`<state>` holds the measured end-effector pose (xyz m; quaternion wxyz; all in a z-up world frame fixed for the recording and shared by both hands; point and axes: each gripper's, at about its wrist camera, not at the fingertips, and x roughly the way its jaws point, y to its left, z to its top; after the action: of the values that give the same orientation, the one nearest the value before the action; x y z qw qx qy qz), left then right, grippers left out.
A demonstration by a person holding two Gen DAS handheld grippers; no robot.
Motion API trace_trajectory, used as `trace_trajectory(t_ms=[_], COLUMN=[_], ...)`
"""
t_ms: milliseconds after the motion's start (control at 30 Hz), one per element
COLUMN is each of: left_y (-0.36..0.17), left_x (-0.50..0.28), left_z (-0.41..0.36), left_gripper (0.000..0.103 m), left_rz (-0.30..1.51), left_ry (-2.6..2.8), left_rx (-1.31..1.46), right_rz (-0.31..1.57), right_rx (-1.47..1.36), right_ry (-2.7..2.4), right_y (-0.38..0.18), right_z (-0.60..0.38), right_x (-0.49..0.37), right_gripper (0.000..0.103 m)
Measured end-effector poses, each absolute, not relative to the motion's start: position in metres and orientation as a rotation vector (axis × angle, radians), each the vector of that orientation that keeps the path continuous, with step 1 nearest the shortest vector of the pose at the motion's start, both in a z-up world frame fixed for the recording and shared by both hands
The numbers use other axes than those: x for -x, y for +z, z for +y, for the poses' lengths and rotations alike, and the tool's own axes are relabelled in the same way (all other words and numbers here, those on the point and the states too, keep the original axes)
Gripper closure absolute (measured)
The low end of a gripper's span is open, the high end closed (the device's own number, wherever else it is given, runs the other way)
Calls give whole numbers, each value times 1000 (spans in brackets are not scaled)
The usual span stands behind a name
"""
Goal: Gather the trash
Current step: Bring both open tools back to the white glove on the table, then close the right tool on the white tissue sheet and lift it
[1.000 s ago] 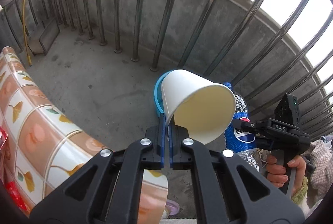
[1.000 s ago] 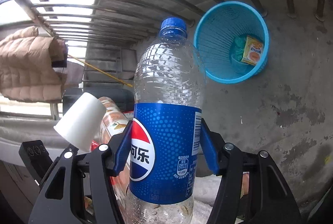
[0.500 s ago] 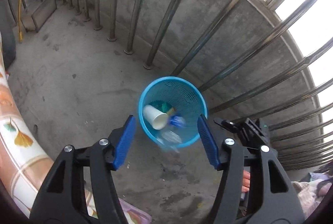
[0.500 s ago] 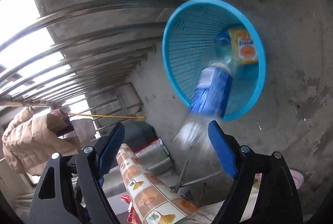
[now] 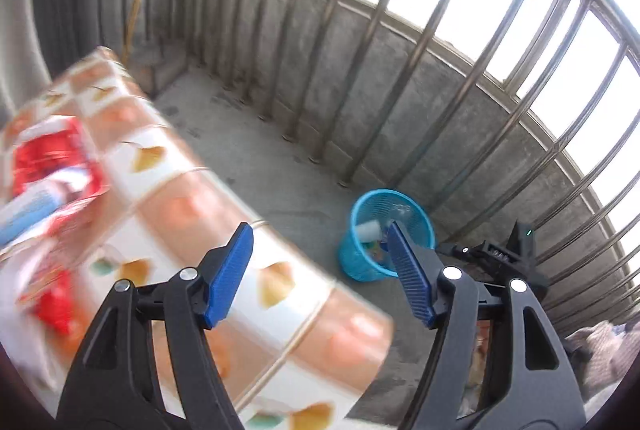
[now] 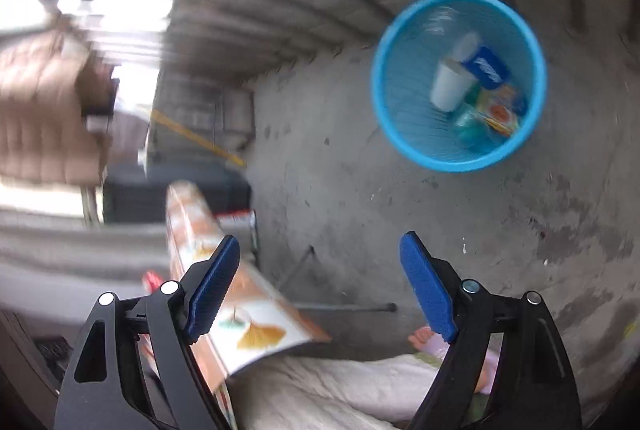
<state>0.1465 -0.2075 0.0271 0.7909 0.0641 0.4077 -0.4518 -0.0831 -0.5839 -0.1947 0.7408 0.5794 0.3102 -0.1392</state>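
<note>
A blue mesh bin [image 5: 366, 266] stands on the concrete floor by the railing; it also shows in the right wrist view [image 6: 384, 110]. Inside it lie a white paper cup [image 6: 450, 88], a Pepsi bottle [image 6: 486, 64] and an orange-yellow packet [image 6: 500, 114]. My left gripper [image 5: 320, 270] is open and empty, above the table edge, with the bin behind its right finger. My right gripper [image 6: 320, 286] is open and empty, back from the bin. Red wrappers [image 5: 52, 158] lie blurred on the table at left.
A table with an orange-and-white patterned cloth [image 5: 180, 198] fills the left; its edge also shows in the right wrist view [image 6: 256, 314]. Steel railing bars [image 5: 360, 78] on a low concrete wall ring the balcony. A brown jacket [image 6: 44, 102] hangs at left.
Both grippers opened and dropped the cup and the bottle into the bin. Both have since pulled back from the bin; the left has swung toward the table.
</note>
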Motion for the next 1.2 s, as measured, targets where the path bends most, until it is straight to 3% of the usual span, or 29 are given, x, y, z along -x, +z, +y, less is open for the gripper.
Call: trace_trajectory(t_ms=[200, 500, 967, 1000, 1100, 1167, 1200], left_y=[44, 5, -63, -67, -69, -67, -67], left_x=[-139, -178, -212, -214, -214, -214, -215], left_z=[-78, 73, 42, 39, 46, 56, 62], left_gripper=[32, 32, 32, 34, 55, 83, 88], left_rz=[696, 786, 918, 932, 920, 912, 915], left_ry=[-778, -423, -299, -278, -266, -251, -244], left_rx=[-100, 163, -93, -114, -83, -49, -22], right_rz=[765, 892, 946, 939, 931, 934, 938], right_rx=[-952, -787, -789, -799, -817, -815, -814], right_ry=[21, 397, 418, 410, 395, 389, 390], right_y=[-123, -81, -63, -63, -65, -65, -66], right_z=[-488, -355, -288, -290, -294, -294, -294], right_x=[7, -87, -123, -122, -122, -122, -122], right_gripper=[22, 22, 22, 22, 22, 22, 22])
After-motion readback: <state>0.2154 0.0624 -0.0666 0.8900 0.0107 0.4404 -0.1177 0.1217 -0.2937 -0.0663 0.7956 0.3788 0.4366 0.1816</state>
